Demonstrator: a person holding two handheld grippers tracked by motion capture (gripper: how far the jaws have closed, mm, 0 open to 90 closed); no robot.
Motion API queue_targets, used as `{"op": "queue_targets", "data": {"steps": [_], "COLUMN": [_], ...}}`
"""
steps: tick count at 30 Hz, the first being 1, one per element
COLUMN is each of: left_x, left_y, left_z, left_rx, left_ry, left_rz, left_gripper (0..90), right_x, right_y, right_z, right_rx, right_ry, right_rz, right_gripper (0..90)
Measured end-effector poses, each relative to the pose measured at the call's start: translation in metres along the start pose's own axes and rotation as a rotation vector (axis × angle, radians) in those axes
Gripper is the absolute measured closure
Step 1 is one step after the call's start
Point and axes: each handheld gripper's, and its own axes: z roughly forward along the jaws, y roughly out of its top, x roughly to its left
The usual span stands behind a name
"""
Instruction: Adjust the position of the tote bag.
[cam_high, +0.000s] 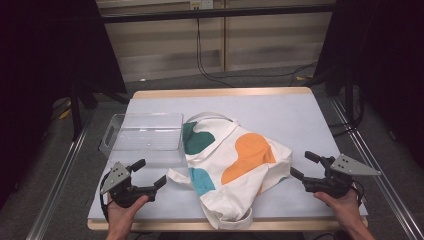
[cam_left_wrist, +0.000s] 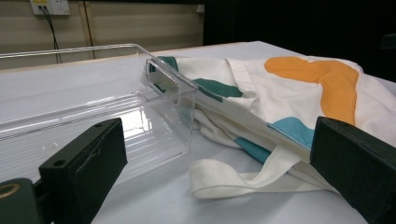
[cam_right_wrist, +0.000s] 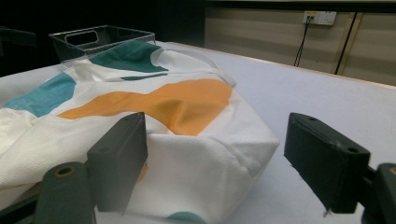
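A cream tote bag (cam_high: 235, 165) with green, orange and blue patches lies crumpled in the middle of the table. Its strap (cam_left_wrist: 233, 177) loops out toward my left gripper. My left gripper (cam_high: 149, 173) rests at the bag's left near the front edge, open, with nothing between its jaws. In the left gripper view the bag (cam_left_wrist: 289, 93) and the strap lie just ahead of the jaws. My right gripper (cam_high: 304, 165) sits at the bag's right corner, open and empty. The right gripper view has the bag's corner (cam_right_wrist: 210, 154) close ahead between the jaws, untouched.
A clear plastic bin (cam_high: 145, 136) stands empty at the left, touching the bag's left side; it also appears as the bin (cam_left_wrist: 93, 112) ahead of my left gripper. The table's far half (cam_high: 260, 105) is bare white. Metal rails run along both table sides.
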Motion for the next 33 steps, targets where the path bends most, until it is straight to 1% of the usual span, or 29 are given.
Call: {"op": "queue_targets", "data": {"steps": [1, 2, 4, 5, 6, 7, 9, 10, 11, 14, 15, 16, 19, 21, 22, 23, 24, 25, 26, 27, 30, 31, 33], "left_x": [0.0, 0.0, 0.001, 0.001, 0.002, 0.003, 0.004, 0.004, 0.004, 0.003, 0.003, 0.003, 0.002, 0.001, 0.001, 0.0, -0.001, -0.002, -0.002, -0.002, -0.002, -0.002, -0.002], "left_y": [0.0, 0.001, 0.001, 0.001, 0.001, 0.001, 0.001, 0.001, 0.001, 0.001, 0.001, 0.001, 0.002, 0.002, 0.002, 0.002, 0.002, 0.001, 0.001, 0.001, 0.002, 0.002, 0.002], "left_z": [0.001, 0.002, 0.003, 0.003, 0.003, 0.003, 0.003, 0.003, 0.003, 0.002, 0.002, 0.002, 0.001, 0.0, 0.0, 0.0, -0.001, -0.002, -0.002, -0.004, -0.005, -0.004, -0.004], "left_rx": [0.007, 0.011, 0.016, 0.016, 0.019, 0.025, 0.02, 0.02, 0.021, 0.031, 0.034, 0.034, 0.033, 0.036, 0.036, 0.038, 0.046, 0.041, 0.041, 0.039, 0.037, 0.038, 0.038], "left_ry": [-0.005, -0.008, -0.006, -0.006, -0.008, -0.001, -0.012, -0.012, -0.012, -0.009, -0.017, -0.012, -0.022, -0.024, -0.024, -0.034, -0.029, -0.037, -0.037, -0.037, -0.035, -0.035, -0.036], "left_rz": [0.005, 0.001, -0.006, -0.006, -0.001, -0.007, -0.012, -0.012, -0.014, -0.003, -0.002, -0.001, -0.004, 0.009, 0.009, 0.011, 0.014, 0.012, 0.012, 0.023, 0.021, 0.02, 0.017], "left_gripper": [3.8, 3.8, 4.1, 4.1, 4.1, 4.1, 4.4, 4.5, 4.5, 4.6, 4.8, 4.8, 4.9, 4.9, 4.9, 4.9, 4.9, 4.9, 4.9, 4.9, 4.9, 5.0, 5.0], "right_x": [0.0, 0.0, 0.0, 0.0, 0.0, 0.0, 0.001, 0.002, 0.002, 0.004, 0.004, 0.005, 0.007, 0.009, 0.009, 0.009, 0.01, 0.012, 0.012, 0.015, 0.017, 0.018, 0.019], "right_y": [0.0, 0.0, 0.001, 0.001, 0.001, 0.001, 0.002, 0.002, 0.002, 0.004, 0.004, 0.005, 0.006, 0.006, 0.006, 0.007, 0.008, 0.01, 0.01, 0.012, 0.014, 0.016, 0.019], "right_z": [0.001, 0.001, 0.002, 0.002, 0.003, 0.003, 0.005, 0.006, 0.006, 0.008, 0.009, 0.01, 0.011, 0.012, 0.012, 0.012, 0.012, 0.012, 0.012, 0.013, 0.015, 0.018, 0.02], "right_rx": [0.002, 0.007, 0.014, 0.014, 0.023, 0.027, 0.041, 0.045, 0.054, 0.07, 0.072, 0.083, 0.09, 0.097, 0.097, 0.102, 0.109, 0.11, 0.11, 0.116, 0.124, 0.133, 0.144], "right_ry": [0.006, 0.012, 0.019, 0.019, 0.029, 0.033, 0.062, 0.067, 0.085, 0.104, 0.116, 0.124, 0.139, 0.141, 0.141, 0.145, 0.146, 0.159, 0.159, 0.167, 0.175, 0.196, 0.219], "right_rz": [-0.001, -0.002, 0.004, 0.004, 0.001, 0.002, -0.001, -0.003, -0.004, -0.007, -0.006, -0.005, -0.003, -0.004, -0.004, -0.009, -0.003, 0.005, 0.005, 0.007, 0.012, 0.018, 0.022], "right_gripper": [22.3, 25.1, 26.0, 26.0, 27.2, 27.7, 29.9, 30.9, 31.4, 33.0, 33.9, 33.9, 33.9, 33.6, 33.6, 32.0, 31.7, 31.7, 31.7, 31.8, 32.1, 33.1, 34.4]}}
